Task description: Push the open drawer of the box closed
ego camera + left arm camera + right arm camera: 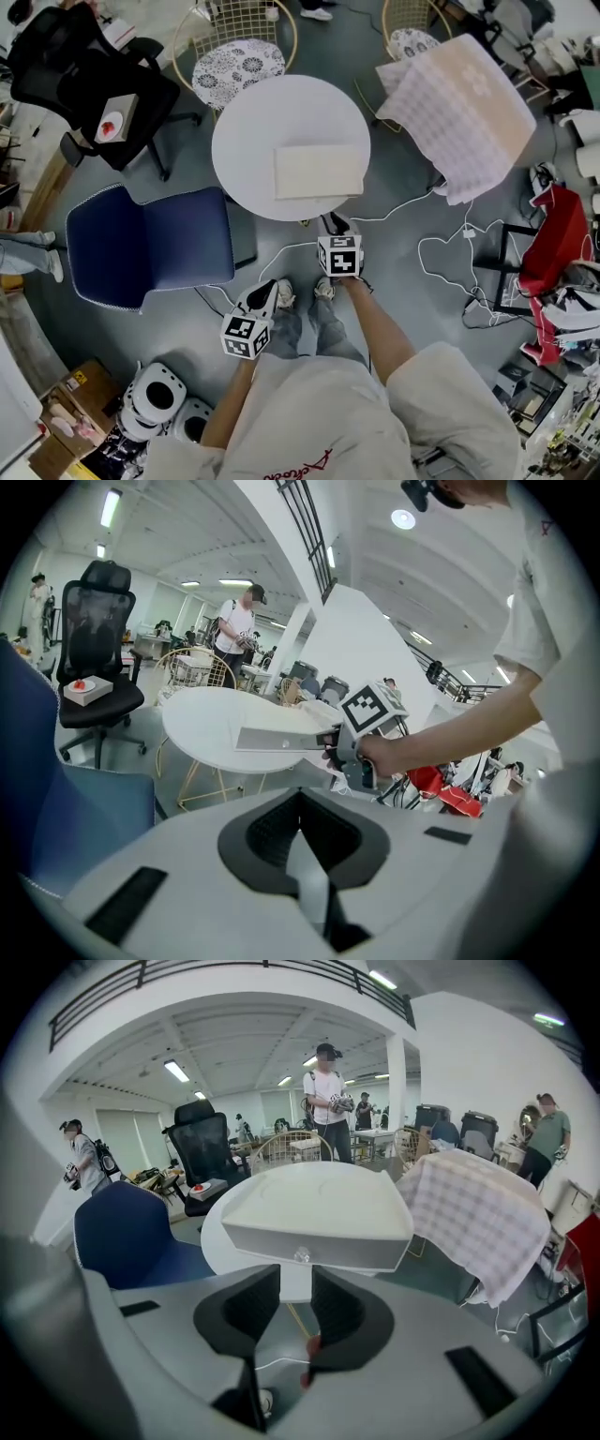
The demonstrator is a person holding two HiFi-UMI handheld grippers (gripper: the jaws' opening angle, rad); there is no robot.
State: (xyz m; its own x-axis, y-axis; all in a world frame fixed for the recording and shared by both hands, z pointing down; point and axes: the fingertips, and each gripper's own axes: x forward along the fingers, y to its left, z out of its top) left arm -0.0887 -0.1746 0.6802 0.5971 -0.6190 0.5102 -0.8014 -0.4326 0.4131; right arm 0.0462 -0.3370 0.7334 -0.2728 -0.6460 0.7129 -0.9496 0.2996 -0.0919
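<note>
A flat white box (319, 171) lies on the round white table (244, 141). In the right gripper view its drawer front (309, 1246) faces me, with a small clear knob (302, 1254) in the middle. My right gripper (334, 223) is at the table's near edge, just in front of the box. Its jaws (295, 1302) stand open just below the knob with nothing between them. The left gripper view shows the right gripper (330, 747) at the box's (277, 739) end. My left gripper (267, 292) hangs low, away from the table, with its pads (300, 808) together and empty.
A blue chair (150, 246) stands left of the table and a black office chair (84, 84) further back. Behind are a wire chair with a patterned cushion (237, 70) and a checked cloth (469, 112) draped over a chair. White cables (450, 253) trail on the floor.
</note>
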